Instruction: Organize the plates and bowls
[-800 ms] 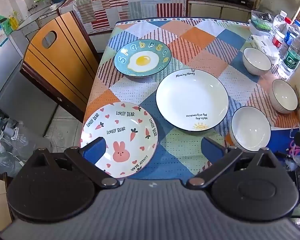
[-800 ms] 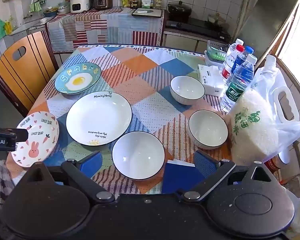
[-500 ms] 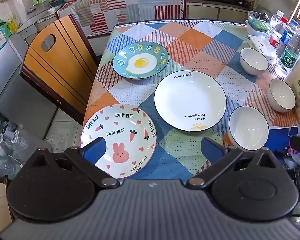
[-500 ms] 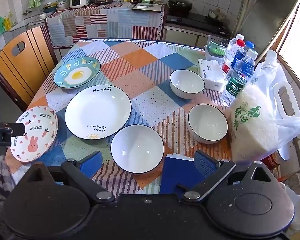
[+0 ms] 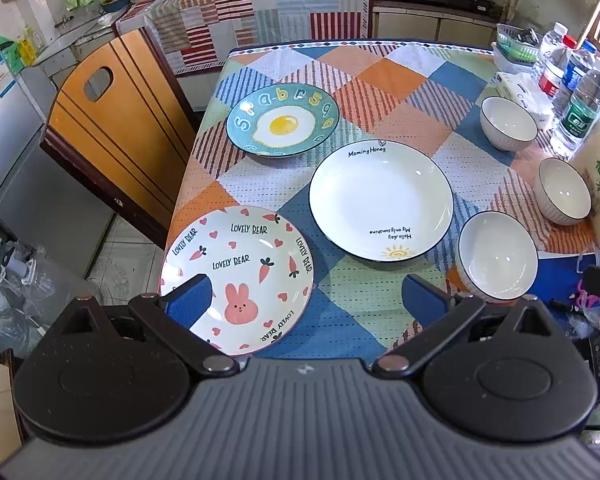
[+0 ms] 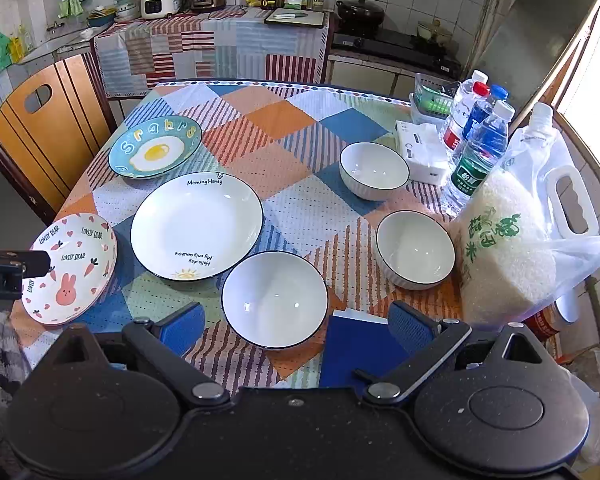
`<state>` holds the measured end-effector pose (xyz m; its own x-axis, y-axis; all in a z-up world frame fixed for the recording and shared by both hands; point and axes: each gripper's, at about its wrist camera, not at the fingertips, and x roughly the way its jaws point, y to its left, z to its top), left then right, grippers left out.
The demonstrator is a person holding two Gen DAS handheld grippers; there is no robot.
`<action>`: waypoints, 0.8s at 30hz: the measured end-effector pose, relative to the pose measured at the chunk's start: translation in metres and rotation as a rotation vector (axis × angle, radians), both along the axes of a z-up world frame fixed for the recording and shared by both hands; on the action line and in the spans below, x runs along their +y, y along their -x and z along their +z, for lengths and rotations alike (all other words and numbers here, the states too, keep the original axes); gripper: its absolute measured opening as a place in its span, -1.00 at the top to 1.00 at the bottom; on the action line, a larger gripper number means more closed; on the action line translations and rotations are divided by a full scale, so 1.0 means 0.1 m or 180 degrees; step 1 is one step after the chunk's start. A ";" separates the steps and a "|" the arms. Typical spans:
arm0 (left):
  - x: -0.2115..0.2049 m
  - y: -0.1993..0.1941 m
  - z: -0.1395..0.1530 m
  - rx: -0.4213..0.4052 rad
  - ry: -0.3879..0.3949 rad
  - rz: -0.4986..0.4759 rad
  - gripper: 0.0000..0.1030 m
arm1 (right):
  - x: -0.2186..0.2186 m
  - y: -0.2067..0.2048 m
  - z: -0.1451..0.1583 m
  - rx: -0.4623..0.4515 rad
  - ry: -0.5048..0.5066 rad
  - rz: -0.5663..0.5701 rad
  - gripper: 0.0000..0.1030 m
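Observation:
Three plates lie on the patchwork tablecloth: a pink bunny plate [image 5: 236, 276] [image 6: 70, 268] at the near left edge, a large white plate [image 5: 380, 200] [image 6: 196, 228] in the middle, and a teal fried-egg plate [image 5: 282, 120] [image 6: 154, 152] behind them. Three white bowls stand on the right: a near one [image 5: 498, 256] [image 6: 274, 300], a middle one [image 5: 564, 192] [image 6: 414, 250], a far one [image 5: 508, 124] [image 6: 374, 170]. My left gripper [image 5: 306, 300] hovers open above the bunny plate's near side. My right gripper [image 6: 294, 328] hangs open over the near bowl. Neither holds anything.
A rice bag [image 6: 500, 256], water bottles [image 6: 476, 148], a tissue pack [image 6: 422, 152] and a green basket [image 6: 432, 98] crowd the table's right side. A wooden chair [image 5: 112, 120] stands at the left edge. A blue notebook [image 6: 360, 352] lies at the near edge.
Both views have drifted slightly: the table objects sit a little lower and nearer in frame. Both grippers stay open and nothing on the table has moved.

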<state>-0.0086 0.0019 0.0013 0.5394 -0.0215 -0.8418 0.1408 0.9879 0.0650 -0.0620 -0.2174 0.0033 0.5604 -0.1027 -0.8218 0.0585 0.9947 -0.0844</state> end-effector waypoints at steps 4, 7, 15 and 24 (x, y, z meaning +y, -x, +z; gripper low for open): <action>0.00 -0.01 -0.01 0.0016 0.0027 -0.0004 -0.99 | 0.03 0.01 0.00 -0.0002 0.0017 0.0024 -0.94; -0.01 -0.02 -0.03 0.0021 0.0016 -0.0022 -0.99 | 0.04 0.00 0.00 -0.0004 0.0042 0.0033 -0.94; -0.02 -0.04 -0.05 -0.0002 -0.0031 0.0022 -0.99 | 0.04 -0.03 -0.03 0.0022 -0.0011 0.0031 -0.94; -0.02 -0.05 -0.05 0.0028 -0.0013 0.0012 -0.99 | 0.05 -0.04 -0.05 0.0038 0.0013 0.0036 -0.94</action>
<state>-0.0032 -0.0006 -0.0036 0.5320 -0.0159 -0.8466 0.1375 0.9882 0.0678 -0.0576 -0.2126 -0.0016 0.5518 -0.0997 -0.8280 0.0463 0.9950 -0.0889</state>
